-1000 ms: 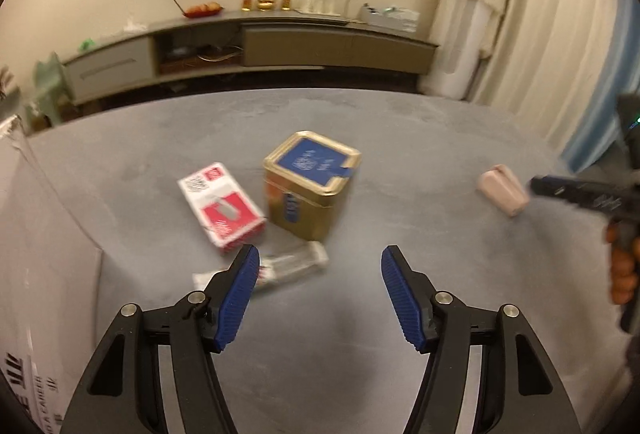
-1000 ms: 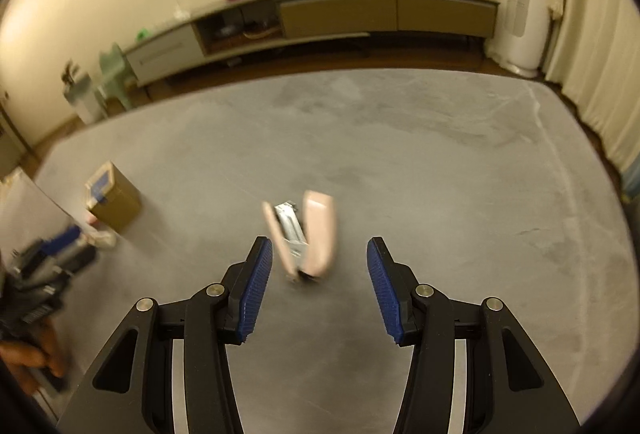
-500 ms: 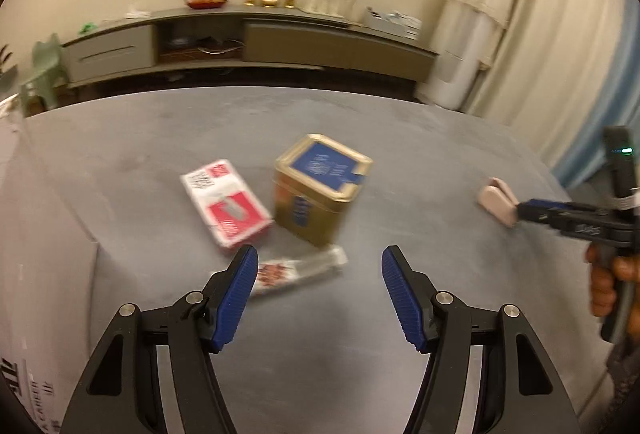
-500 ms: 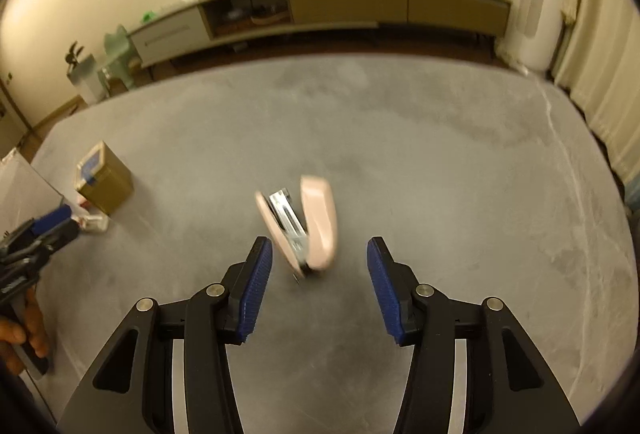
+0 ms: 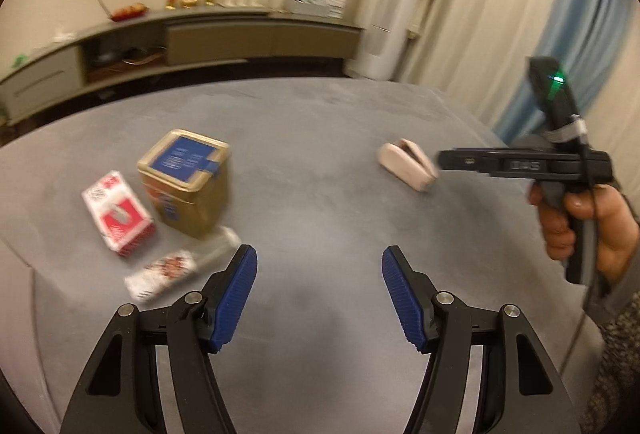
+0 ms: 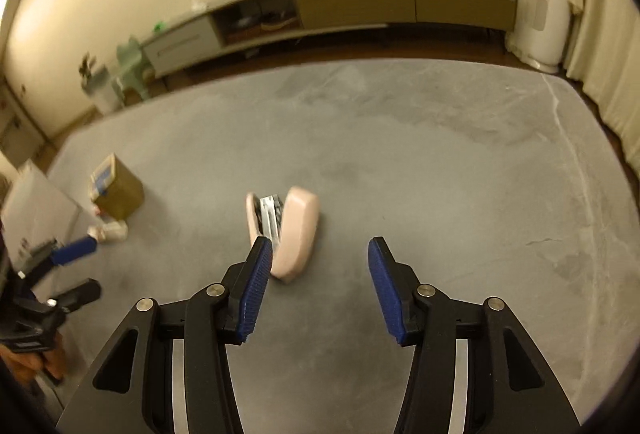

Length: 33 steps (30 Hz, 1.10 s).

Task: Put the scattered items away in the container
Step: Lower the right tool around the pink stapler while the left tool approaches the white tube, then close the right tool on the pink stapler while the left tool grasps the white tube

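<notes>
A pale pink stapler (image 6: pixel 294 234) lies on the grey table just beyond my right gripper (image 6: pixel 320 270), which is open; its left finger overlaps the stapler's near end. The left wrist view shows the same stapler (image 5: pixel 406 164) at the right, with the right gripper (image 5: pixel 456 160) reaching it from the side. My left gripper (image 5: pixel 318 280) is open over bare table. To its left stand a gold tin with a blue lid (image 5: pixel 186 182), a red and white pack (image 5: pixel 118 214) and a small white tube (image 5: pixel 176 270). The white container's wall (image 6: pixel 36 210) rises at the left.
A grey table (image 6: pixel 440 162) carries everything. A low sideboard (image 6: pixel 360 10) with small ornaments runs along the far wall, and curtains (image 5: pixel 500 14) hang at the right. A hand (image 5: pixel 580 222) holds the right gripper's handle.
My right gripper has come closer to the pink stapler, whose near end now sits by the left finger. The left gripper's view has swung right, so the tin and packs have slid leftward.
</notes>
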Available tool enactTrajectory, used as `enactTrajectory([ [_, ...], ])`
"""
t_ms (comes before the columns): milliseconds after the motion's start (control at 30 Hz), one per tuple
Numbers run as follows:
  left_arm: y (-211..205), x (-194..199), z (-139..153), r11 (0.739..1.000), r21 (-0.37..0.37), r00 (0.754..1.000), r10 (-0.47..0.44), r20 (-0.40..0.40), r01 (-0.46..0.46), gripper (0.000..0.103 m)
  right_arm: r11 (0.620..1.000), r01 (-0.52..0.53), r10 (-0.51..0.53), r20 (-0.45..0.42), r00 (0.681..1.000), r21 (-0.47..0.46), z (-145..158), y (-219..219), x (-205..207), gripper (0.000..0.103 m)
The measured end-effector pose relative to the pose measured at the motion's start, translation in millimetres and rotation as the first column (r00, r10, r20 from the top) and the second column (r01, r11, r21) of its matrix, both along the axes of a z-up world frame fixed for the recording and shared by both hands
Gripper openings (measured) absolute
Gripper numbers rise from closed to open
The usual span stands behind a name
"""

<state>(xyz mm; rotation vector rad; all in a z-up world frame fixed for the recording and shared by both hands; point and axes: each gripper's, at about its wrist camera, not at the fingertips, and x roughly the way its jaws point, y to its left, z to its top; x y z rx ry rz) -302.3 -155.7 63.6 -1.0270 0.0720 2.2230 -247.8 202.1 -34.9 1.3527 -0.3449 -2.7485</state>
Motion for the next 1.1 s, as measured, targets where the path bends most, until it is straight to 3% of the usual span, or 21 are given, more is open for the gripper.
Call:
enactTrajectory([
  [100,-8.5,-8.4,-6.2,0.995,-0.050,0.996,0.086,-0.012,-0.086,0.067,1.000,0.014,-0.014,-0.064,0.998,-0.009,-0.1,-8.9,-2.6,0.054],
  [233,-15.2,-17.8,-19.4,0.990,-0.038,0.991,0.136,0.017,-0.135,0.067,0.999,0.015,-0.017,-0.067,0.998,-0.031,-11.1,-19.2,-6.8,0.051],
  [267,-13.5,-18.7,-21.2,0.992,-0.034,0.992,0.125,0.032,-0.124,0.067,0.999,0.008,-0.010,-0.039,0.999,-0.039,-16.2,-21.5,-8.7,0.051],
  [300,-9.8,-21.5,-23.7,0.995,-0.029,0.993,0.102,0.065,-0.101,0.067,0.999,-0.001,0.000,-0.013,1.000,-0.039,-19.6,-23.8,-11.6,0.041],
  [400,-4.2,-12.1,-21.4,1.000,-0.013,0.994,-0.005,0.106,0.006,0.067,0.999,-0.041,0.041,0.034,0.999,0.005,-22.0,-27.1,-11.7,0.039],
  [467,-3.1,-8.6,-12.7,0.999,-0.042,0.999,-0.001,0.048,0.003,0.067,0.997,-0.077,0.076,0.070,0.995,0.011,-19.8,-28.0,-12.0,0.039],
  [533,-10.6,-9.4,-1.3,0.997,-0.052,0.998,0.058,-0.034,-0.060,0.067,0.994,-0.107,0.104,0.084,0.991,0.037,-18.7,-30.2,-10.4,0.042],
  [633,-22.9,-17.3,2.0,0.990,-0.076,0.990,0.112,-0.083,-0.118,0.067,0.995,-0.082,0.079,0.052,0.995,0.057,-15.1,-29.4,-9.9,0.043],
  [733,-21.2,-26.4,-9.4,0.979,-0.151,0.984,0.121,-0.129,-0.140,0.068,0.996,-0.060,0.059,0.019,0.998,0.058,-12.9,-29.7,-8.5,0.044],
  [833,-18.8,-38.3,-21.4,0.977,-0.169,0.991,0.121,-0.058,-0.129,0.068,0.994,-0.077,0.076,0.017,0.997,0.073,-11.8,-35.9,-6.7,0.044],
  [900,-14.6,-33.0,-28.4,0.980,-0.186,0.997,0.073,0.014,-0.069,0.071,0.994,-0.081,0.080,0.020,0.997,0.072,-9.3,-34.2,-7.8,0.044],
  [967,-9.7,-17.8,-24.9,0.977,-0.208,0.999,0.041,0.027,-0.035,0.072,0.996,-0.068,0.067,0.020,0.998,0.063,-6.6,-27.7,-7.7,0.044],
  [1067,-12.7,-5.8,-14.9,0.989,-0.151,0.992,0.023,0.127,-0.003,0.072,0.997,-0.062,0.061,0.022,0.998,0.048,-4.1,-19.1,-5.7,0.044],
  [1100,-14.3,-3.8,-10.4,0.990,-0.138,0.992,0.041,0.118,-0.025,0.072,0.996,-0.065,0.064,0.020,0.998,0.054,-3.5,-18.9,-5.3,0.045],
])
